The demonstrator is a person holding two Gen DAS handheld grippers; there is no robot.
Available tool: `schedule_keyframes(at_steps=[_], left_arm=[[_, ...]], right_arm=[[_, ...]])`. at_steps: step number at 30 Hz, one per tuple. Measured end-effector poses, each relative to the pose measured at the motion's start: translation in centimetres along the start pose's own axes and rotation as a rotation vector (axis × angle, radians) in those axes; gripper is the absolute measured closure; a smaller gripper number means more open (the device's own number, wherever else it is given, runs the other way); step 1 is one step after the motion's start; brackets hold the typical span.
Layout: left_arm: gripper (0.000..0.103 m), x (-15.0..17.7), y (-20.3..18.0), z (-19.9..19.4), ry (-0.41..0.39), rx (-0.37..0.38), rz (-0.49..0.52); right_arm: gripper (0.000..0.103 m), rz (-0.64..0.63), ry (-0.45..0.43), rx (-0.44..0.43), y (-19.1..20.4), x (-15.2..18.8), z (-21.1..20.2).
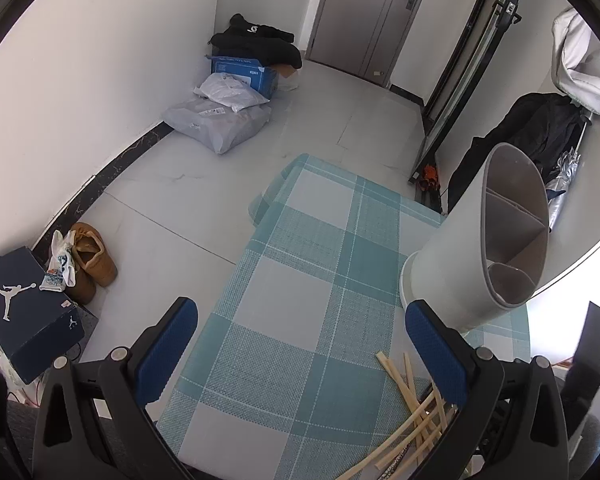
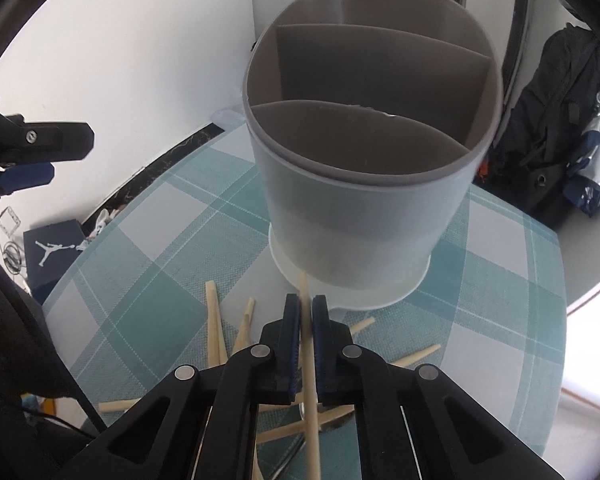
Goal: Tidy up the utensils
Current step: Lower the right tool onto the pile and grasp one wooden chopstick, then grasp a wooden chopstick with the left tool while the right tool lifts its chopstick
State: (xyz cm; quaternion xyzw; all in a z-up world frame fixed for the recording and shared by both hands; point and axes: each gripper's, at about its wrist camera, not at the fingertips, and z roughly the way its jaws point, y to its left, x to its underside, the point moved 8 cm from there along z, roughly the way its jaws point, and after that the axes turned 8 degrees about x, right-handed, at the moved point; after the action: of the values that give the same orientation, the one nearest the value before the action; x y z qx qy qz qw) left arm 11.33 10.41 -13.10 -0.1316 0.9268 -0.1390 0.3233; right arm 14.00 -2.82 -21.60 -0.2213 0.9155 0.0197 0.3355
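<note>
A grey utensil holder (image 2: 364, 184) with inner dividers stands on the checked teal tablecloth (image 2: 140, 240); it also shows at the right of the left wrist view (image 1: 476, 252). My right gripper (image 2: 306, 308) is shut on a wooden chopstick (image 2: 309, 380), just in front of the holder's base. Several loose wooden chopsticks (image 2: 216, 324) lie on the cloth under it; they show in the left wrist view (image 1: 412, 412) too. My left gripper (image 1: 300, 340) is open and empty above the cloth, left of the holder, and appears at the left edge of the right wrist view (image 2: 40, 156).
The table's left edge drops to a tiled floor with a dark shoebox (image 1: 28, 312), brown shoes (image 1: 92, 260) and parcels (image 1: 220, 120). A black backpack (image 2: 556, 120) stands behind the table at the right. A white wall lies to the left.
</note>
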Motion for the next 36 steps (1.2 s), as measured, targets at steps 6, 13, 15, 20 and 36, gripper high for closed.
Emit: schedule_keyframes(at_steps=[6, 13, 15, 20, 36], left_arm=[[0.001, 1.2, -1.3, 0.9, 0.069, 0.051, 0.029], [0.001, 3.5, -4.2, 2.0, 0.187, 0.177, 0.016], [0.002, 4.4, -5.1, 2.6, 0.225, 0.195, 0.013], [0.014, 5.9, -7.1, 3.6, 0.279, 0.197, 0.062], [0.075, 8.0, -9.2, 5.9, 0.39, 0.191, 0.065]], right_arm=[[0.098, 0.081, -0.042, -0.026, -2.0, 0.1, -2.0], [0.098, 0.276, -0.101, -0.08, -6.8, 0.3, -4.7], [0.098, 0.342, -0.124, -0.104, -8.1, 0.3, -5.4], [0.098, 0.491, -0.181, -0.167, -10.8, 0.4, -7.3], [0.098, 0.516, -0.271, -0.199, -12.9, 0.4, -10.3]])
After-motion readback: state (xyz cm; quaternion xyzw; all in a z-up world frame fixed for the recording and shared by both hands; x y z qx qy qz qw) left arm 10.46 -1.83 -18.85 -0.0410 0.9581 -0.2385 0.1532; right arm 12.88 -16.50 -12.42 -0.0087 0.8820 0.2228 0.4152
